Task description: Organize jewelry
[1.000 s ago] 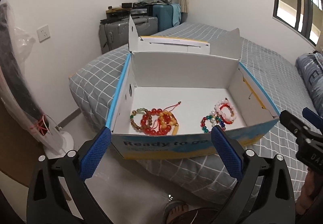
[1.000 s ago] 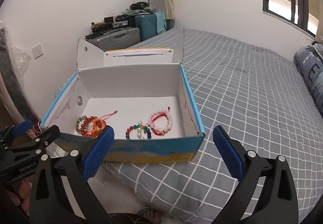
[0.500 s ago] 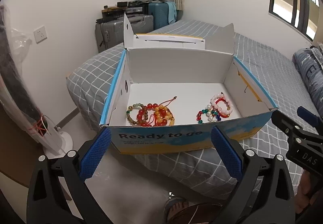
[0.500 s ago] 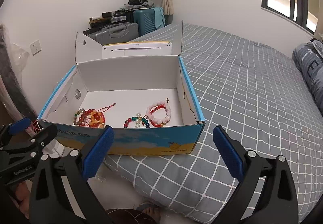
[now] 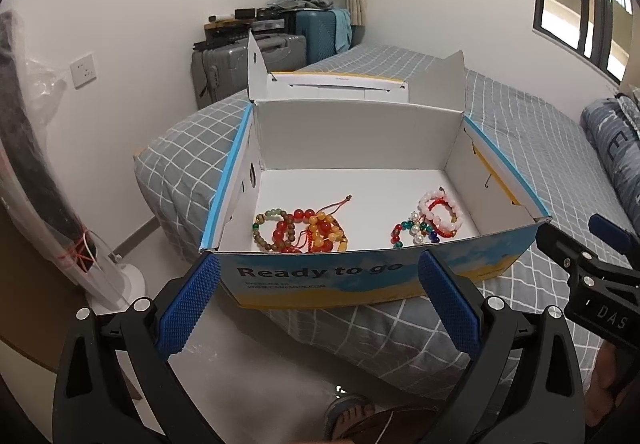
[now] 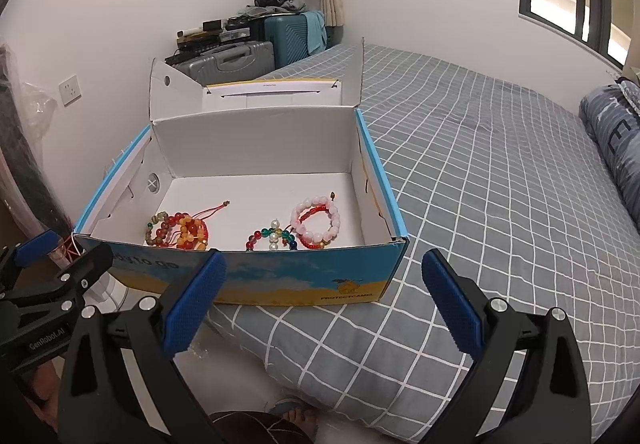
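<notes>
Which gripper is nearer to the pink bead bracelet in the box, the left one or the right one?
Right. The pink bead bracelet lies almost straight ahead of the right gripper, just over the box front wall. The left gripper faces the box's middle, with the bracelet off to its right.

Since a second ago both cameras have pulled back and risen. In the left wrist view the box [image 5: 360, 276] sits higher in the frame, its printed front now fully visible, and more of the bracelets [image 5: 300, 230] shows. In the right wrist view the box [image 6: 300, 280] front also appears whole.
</notes>
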Motion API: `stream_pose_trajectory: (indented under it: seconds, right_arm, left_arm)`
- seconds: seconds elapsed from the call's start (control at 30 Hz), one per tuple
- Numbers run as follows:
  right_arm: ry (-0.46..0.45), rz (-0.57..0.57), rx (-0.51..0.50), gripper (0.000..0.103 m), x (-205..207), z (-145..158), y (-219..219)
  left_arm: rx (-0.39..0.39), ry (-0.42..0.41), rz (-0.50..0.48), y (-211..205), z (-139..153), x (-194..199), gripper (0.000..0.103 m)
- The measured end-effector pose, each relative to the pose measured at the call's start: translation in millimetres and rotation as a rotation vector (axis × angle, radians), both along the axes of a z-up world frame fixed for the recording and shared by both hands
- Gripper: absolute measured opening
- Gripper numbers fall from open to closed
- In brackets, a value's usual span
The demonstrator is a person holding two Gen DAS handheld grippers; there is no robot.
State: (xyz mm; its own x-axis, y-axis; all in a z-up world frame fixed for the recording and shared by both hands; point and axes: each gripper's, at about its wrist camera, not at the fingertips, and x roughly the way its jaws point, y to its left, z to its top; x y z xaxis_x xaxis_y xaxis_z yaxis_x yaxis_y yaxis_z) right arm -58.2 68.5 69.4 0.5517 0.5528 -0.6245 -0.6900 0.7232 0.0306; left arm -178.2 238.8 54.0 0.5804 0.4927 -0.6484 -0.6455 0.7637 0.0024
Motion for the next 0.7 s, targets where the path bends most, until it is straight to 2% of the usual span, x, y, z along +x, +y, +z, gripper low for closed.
stream_pose_trajectory:
  seconds: [0.2, 0.37, 0.7]
  right_arm:
    - [0.006, -0.002, -0.003, 0.094, 0.9, -0.7, 0.8]
    - [0.014, 0.002, -0.007, 0.094, 2.7, -1.5, 0.6]
    - [0.027, 0.0, -0.011, 0.094, 3.7, -5.6, -0.9]
  left_arm:
    - [0.016, 0.006, -0.008, -3.4, 2.4, 0.8, 0.097]
    - [-0.007, -0.017, -0.012, -2.1, 2.8, -0.6, 0.097]
    - [0.003, 0.006, -0.005, 1.5, -0.7, 2.4, 0.097]
